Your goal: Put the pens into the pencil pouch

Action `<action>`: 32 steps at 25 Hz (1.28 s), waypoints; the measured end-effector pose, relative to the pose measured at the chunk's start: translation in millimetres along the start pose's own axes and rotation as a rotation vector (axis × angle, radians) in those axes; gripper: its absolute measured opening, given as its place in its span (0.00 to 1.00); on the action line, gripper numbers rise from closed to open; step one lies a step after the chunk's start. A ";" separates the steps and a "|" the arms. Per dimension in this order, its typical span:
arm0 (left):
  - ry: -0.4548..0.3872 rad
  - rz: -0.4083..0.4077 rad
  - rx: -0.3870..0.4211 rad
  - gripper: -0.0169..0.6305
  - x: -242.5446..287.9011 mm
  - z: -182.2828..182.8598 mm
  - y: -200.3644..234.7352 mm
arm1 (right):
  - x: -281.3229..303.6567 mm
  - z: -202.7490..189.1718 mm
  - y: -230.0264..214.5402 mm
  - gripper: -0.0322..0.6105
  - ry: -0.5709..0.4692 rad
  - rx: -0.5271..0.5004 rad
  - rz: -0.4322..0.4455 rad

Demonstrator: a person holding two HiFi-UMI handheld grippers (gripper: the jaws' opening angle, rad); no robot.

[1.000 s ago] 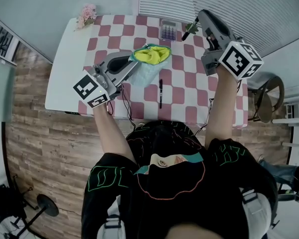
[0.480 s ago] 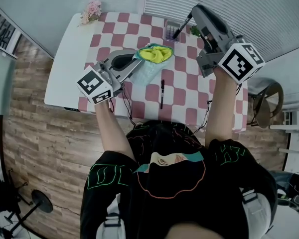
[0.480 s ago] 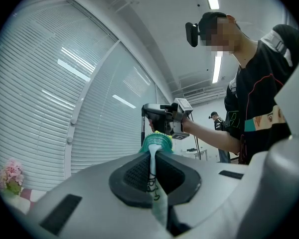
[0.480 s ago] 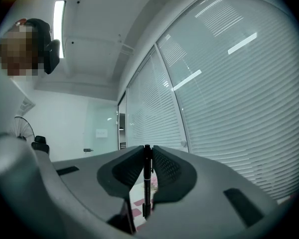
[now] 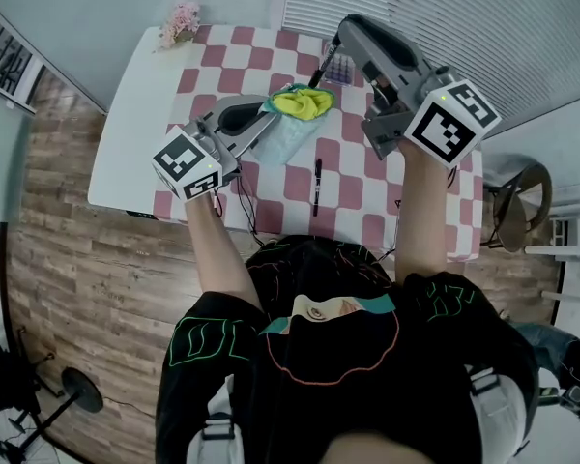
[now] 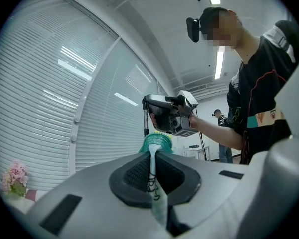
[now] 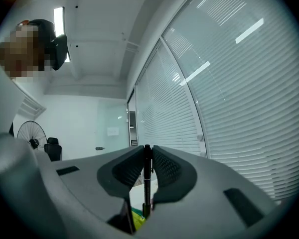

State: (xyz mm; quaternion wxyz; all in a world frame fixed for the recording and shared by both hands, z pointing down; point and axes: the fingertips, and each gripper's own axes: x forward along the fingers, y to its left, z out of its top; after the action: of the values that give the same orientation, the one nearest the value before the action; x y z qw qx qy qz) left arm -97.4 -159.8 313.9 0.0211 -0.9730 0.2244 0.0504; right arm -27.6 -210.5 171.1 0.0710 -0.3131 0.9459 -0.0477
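A translucent teal pencil pouch [image 5: 292,133] with a yellow lining lies on the checkered table [image 5: 362,196], its mouth held up. My left gripper [image 5: 264,121] is shut on the pouch's edge, seen in the left gripper view as a pale teal strip [image 6: 153,176] pinched between the pads of the left gripper [image 6: 153,156]. My right gripper [image 5: 340,35] is shut on a black pen [image 5: 321,71] that hangs tip down over the pouch's mouth. In the right gripper view the pen [image 7: 147,178] stands upright between the jaws of the right gripper [image 7: 147,153]. A second black pen [image 5: 317,187] lies on the cloth.
A calculator [image 5: 343,68] lies at the table's far edge, partly behind the right gripper. Pink flowers [image 5: 179,22] sit at the far left corner. A bare white strip [image 5: 126,114] runs down the table's left side. A chair [image 5: 517,201] stands to the right.
My right gripper has carried the held pen leftward, from beside the calculator to above the pouch's mouth. The left gripper and the pouch have stayed in place.
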 end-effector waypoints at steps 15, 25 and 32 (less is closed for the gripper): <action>-0.013 0.016 0.017 0.03 9.5 -0.6 20.8 | 16.4 -35.3 3.0 0.14 0.070 0.050 0.043; -0.113 0.057 -0.005 0.04 8.0 11.4 32.1 | 20.0 -65.9 -0.2 0.14 0.159 0.223 0.094; -0.104 0.067 -0.002 0.04 8.3 9.7 30.7 | 22.5 -88.6 2.5 0.15 0.232 0.202 0.104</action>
State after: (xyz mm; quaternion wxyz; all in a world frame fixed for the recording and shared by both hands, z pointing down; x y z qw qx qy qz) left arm -104.3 -190.4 302.8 0.0302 -0.9610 0.2553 0.1019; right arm -61.5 -217.9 255.7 -0.0051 -0.2473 0.9531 -0.1744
